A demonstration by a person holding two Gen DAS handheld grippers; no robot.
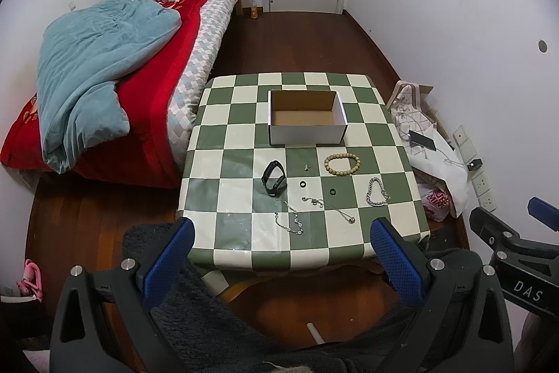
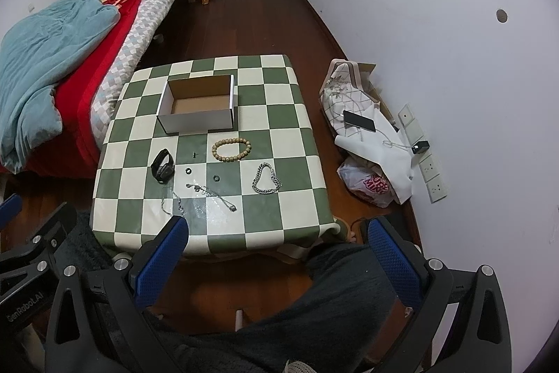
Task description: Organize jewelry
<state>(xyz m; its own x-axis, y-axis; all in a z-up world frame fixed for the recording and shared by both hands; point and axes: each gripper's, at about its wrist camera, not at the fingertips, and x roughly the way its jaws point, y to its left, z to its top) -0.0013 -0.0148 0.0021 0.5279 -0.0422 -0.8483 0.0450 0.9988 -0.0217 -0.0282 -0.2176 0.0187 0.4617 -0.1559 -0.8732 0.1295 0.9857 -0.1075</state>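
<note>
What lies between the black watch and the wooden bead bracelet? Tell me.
A tiny earring-like piece lies between the black watch and bead bracelet, clearest in the left wrist view.

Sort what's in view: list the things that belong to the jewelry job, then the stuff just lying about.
Job:
cardboard box
wooden bead bracelet
silver chain bracelet
black watch band
two thin necklaces
two small dark rings
tiny stud

Lying about:
phone
white tote bag
plastic bag
bed
</note>
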